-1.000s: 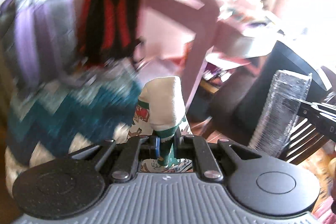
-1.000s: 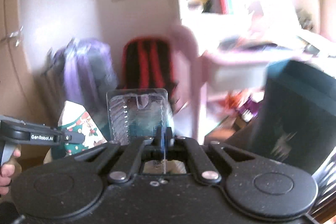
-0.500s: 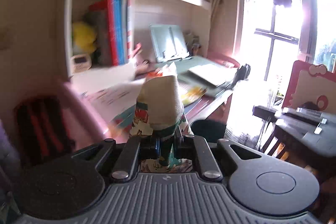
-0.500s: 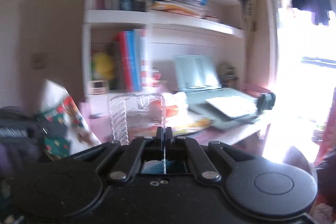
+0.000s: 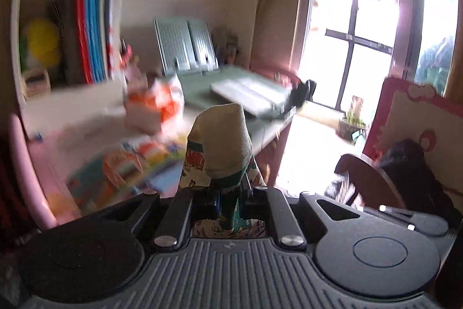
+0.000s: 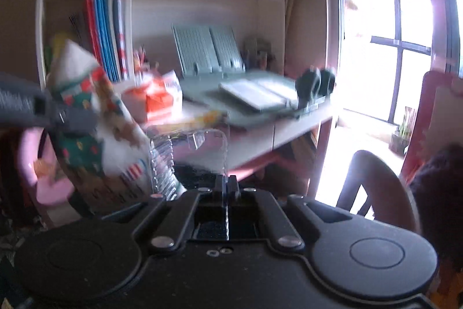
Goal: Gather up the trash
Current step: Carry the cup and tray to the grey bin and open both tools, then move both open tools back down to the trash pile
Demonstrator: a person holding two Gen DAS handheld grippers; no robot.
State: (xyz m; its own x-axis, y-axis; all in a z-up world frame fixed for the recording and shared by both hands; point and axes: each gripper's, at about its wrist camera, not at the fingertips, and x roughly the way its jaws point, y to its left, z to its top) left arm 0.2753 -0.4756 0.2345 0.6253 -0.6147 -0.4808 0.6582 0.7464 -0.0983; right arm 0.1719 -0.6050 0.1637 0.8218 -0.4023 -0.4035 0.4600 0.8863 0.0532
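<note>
Trash in both claws. Left gripper (image 5: 228, 197) pinches a crumpled green-and-white printed paper wrapper (image 5: 221, 141), long axis pointing up and forward. Right gripper (image 6: 226, 187), jaws pressed together, nips a clear ribbed plastic tray (image 6: 188, 149) by its edge, just right of the wrapper.

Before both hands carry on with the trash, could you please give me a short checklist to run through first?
1. Left gripper shut on the printed paper cup: ok.
2. Right gripper shut on the clear plastic tray: ok.
3. Cup and tray apart from each other: cannot tell; they overlap in the right wrist view.
4. Trash bin in sight: not ok; neither view shows one.
5. Desk clear of both loads: ok.
6. Sharp view ahead: not ok; both views are blurred.
</note>
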